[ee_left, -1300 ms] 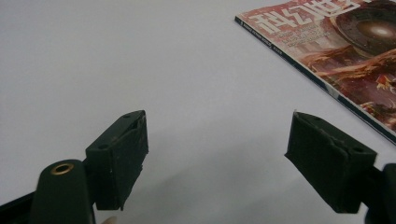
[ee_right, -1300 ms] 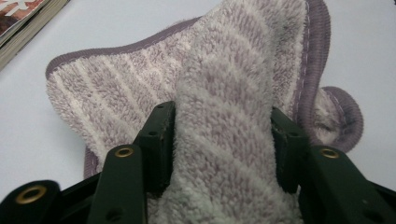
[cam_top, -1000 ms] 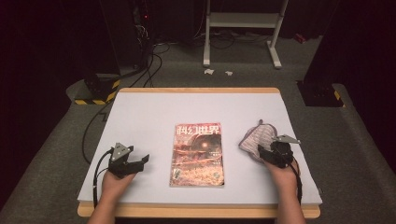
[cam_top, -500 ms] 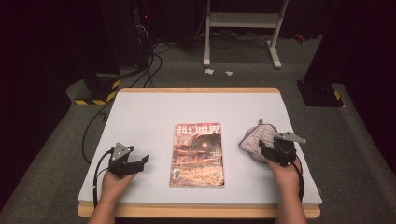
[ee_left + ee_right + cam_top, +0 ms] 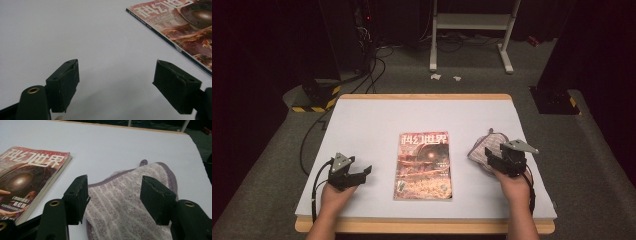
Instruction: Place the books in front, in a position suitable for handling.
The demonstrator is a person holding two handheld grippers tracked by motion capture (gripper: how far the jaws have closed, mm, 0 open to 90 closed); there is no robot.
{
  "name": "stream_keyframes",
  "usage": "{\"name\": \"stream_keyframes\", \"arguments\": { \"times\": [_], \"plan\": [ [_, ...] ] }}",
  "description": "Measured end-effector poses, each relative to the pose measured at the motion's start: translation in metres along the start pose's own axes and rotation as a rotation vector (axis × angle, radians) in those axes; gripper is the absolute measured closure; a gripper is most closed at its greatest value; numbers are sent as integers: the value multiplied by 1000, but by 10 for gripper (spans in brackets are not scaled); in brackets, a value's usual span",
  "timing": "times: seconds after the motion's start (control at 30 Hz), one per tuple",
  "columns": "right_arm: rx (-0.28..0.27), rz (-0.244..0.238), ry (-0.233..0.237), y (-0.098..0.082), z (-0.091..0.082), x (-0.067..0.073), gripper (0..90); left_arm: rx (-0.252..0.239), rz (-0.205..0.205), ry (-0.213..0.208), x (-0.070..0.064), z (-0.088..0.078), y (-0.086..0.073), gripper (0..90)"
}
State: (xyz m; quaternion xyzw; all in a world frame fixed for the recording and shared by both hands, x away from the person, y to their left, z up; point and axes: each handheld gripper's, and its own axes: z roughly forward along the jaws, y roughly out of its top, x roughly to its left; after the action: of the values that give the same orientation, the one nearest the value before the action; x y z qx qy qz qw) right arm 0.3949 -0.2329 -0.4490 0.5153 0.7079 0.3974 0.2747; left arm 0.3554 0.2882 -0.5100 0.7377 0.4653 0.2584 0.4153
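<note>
1 thing was in hand: a small purple-grey towel (image 5: 130, 202) lying crumpled on the white table (image 5: 377, 120), near its right edge and just right of a magazine (image 5: 423, 165). The right gripper (image 5: 113, 197) hovered low over the towel, jaws spread with the cloth beneath and between them, pads not pressing it. By my reading nothing was grasped yet; closing on the cloth and whatever followed were all left. The left gripper (image 5: 125, 87) rested apart, left of the magazine, its 2 jaws wide open over bare table.
</note>
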Motion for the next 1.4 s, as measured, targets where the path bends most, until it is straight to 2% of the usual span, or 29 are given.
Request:
{"name": "stream_keyframes", "arguments": {
  "times": [0.07,0.33,0.37,0.5,0.6,0.67,0.77,0.93,1.0,1.03,1.1,1.2,1.23,1.4],
  "plan": [
    [-4,-18,10,0,0,4,400,0,0,1,0,0,0,209],
    [-16,-40,63,0,-1,24,424,-5,-2,3,1,-1,0,208],
    [-25,-71,81,-2,-3,34,417,-10,-7,5,1,-1,0,208],
    [-14,-76,139,-4,-4,50,390,-11,-11,-1,1,-1,0,210],
    [-1,-101,143,-12,-3,61,376,-8,-7,-6,1,-1,0,212],
    [8,-89,149,-18,-1,65,368,-9,-8,-5,1,-1,0,216],
    [34,-107,169,-25,3,71,357,-5,-16,0,1,-1,0,218],
    [46,-110,217,-35,9,78,337,1,-27,6,1,-2,1,217],
    [69,-121,215,-38,13,81,319,1,-45,-1,-2,-3,4,216],
    [78,-126,224,-39,15,82,318,1,-53,-6,-5,-4,6,215],
    [90,-131,238,-40,17,85,317,0,-43,-24,-15,-5,11,216],
    [88,-170,241,-42,19,93,299,11,-17,-80,-37,-3,19,214],
    [90,-178,239,-43,19,95,295,30,2,-101,-48,-1,22,214],
    [96,-210,242,-47,21,107,291,126,47,-167,-87,14,25,206]
  ]
}}
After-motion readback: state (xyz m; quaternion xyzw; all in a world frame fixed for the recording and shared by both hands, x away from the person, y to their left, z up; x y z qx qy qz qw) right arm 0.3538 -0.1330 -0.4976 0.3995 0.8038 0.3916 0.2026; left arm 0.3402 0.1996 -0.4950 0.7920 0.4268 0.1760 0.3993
